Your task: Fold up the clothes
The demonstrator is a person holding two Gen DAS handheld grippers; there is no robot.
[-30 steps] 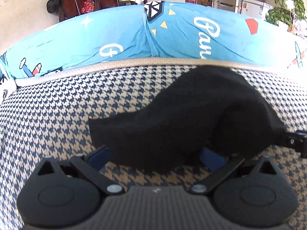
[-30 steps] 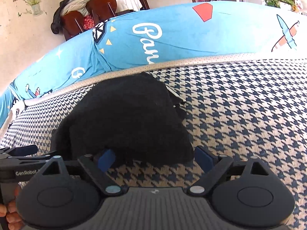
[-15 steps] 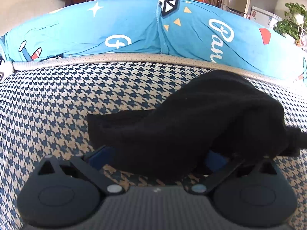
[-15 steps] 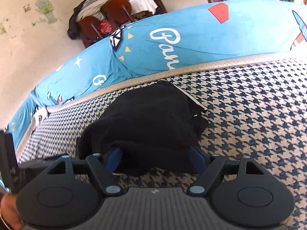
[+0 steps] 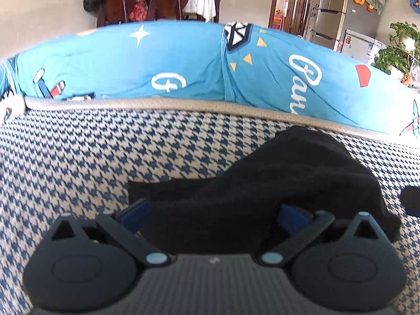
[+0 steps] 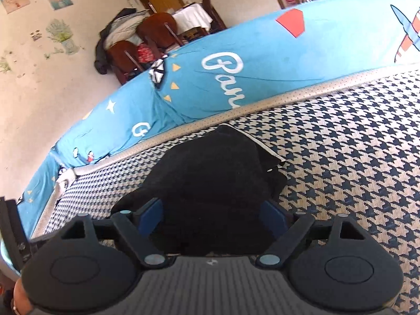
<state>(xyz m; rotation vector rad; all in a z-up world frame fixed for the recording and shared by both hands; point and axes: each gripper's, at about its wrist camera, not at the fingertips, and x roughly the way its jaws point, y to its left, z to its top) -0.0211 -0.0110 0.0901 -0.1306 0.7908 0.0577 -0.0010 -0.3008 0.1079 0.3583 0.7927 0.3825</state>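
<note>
A black garment lies bunched in a soft heap on the houndstooth cover. My left gripper straddles its near left end, jaws wide. The left blue pad stands just beside the cloth, and cloth drapes over the right one. In the right wrist view the same garment fills the gap of my right gripper. Its jaws are opening, and the blue pads sit at the heap's two sides. A thin white trim shows on the garment's far right edge.
A bright blue printed quilt rises behind a grey piped edge. More houndstooth cover stretches to the right. A hand and the other gripper's body show at the right view's left edge. Chairs and a fridge stand far back.
The right gripper has come forward so the garment's near end now sits between its pads; its jaws narrowed, then widened again. Both views have rolled a little. The left gripper stays astride the cloth.
</note>
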